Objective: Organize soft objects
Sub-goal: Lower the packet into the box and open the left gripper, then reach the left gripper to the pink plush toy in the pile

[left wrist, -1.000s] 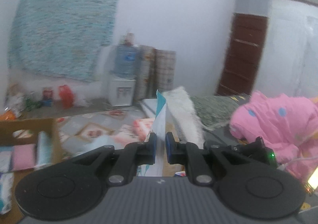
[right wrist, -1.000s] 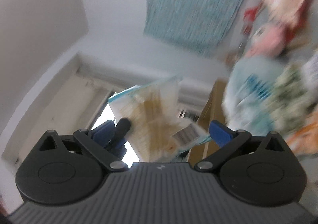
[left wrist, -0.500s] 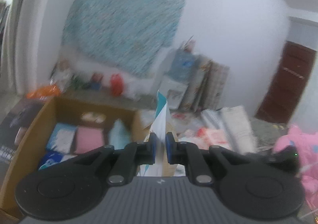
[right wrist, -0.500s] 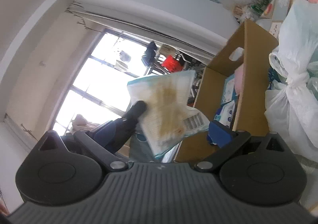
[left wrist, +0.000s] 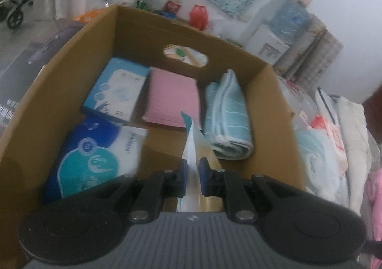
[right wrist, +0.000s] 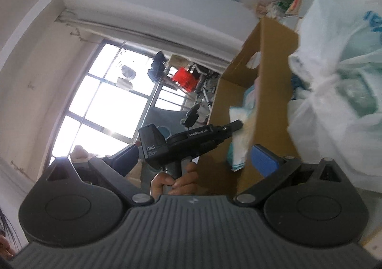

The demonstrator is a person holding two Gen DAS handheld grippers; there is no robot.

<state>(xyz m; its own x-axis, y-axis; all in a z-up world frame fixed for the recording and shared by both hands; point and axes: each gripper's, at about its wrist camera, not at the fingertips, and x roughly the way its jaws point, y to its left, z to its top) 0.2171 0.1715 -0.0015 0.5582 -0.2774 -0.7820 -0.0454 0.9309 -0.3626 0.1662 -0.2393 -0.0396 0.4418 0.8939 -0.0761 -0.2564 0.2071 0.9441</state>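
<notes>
I've got the left gripper (left wrist: pixel 192 179) clenched on a thin packet (left wrist: pixel 189 147), probably wipes, above the cardboard box (left wrist: pixel 59 92). Towel (left wrist: pixel 228 116) and packs already in; right gripper (right wrist: pixel 195 156) released, empty.

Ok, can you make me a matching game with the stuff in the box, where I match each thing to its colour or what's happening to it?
Things:
1. folded cloth
2. rolled towel
3. thin packet
4. right tongs

Descriptions:
A. pinched in the left tongs
B. pink
C. open, holding nothing
D. light blue with stripes

Pairs: 1-B, 2-D, 3-A, 4-C
</notes>
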